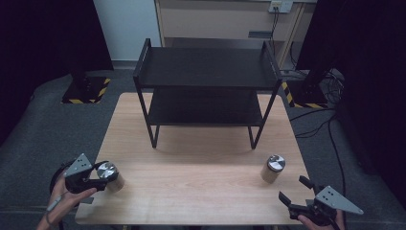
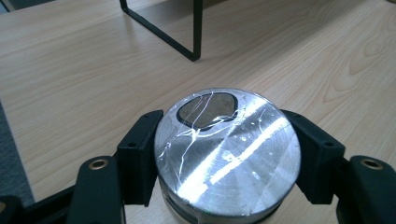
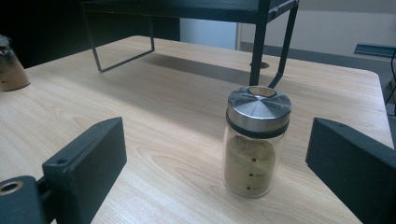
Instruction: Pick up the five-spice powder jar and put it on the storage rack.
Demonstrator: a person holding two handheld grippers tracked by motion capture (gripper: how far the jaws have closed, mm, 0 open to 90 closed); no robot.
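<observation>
A glass spice jar with a silver lid (image 2: 227, 151) and brownish powder stands at the table's front left (image 1: 113, 178). My left gripper (image 1: 103, 176) is shut on it, one black pad (image 2: 140, 154) pressed against each side of the lid. A second, similar jar (image 1: 273, 168) stands upright at the front right. My right gripper (image 1: 292, 188) is open just short of it near the table's corner. In the right gripper view this jar (image 3: 256, 140) sits ahead of the wide-apart jaws, closer to the right one and touching neither.
A black two-tier metal shelf (image 1: 206, 67) stands on the far half of the wooden table (image 1: 201, 187), both tiers bare. The left jar (image 3: 11, 65) shows far off in the right gripper view. Grey floor, cables and dark stands surround the table.
</observation>
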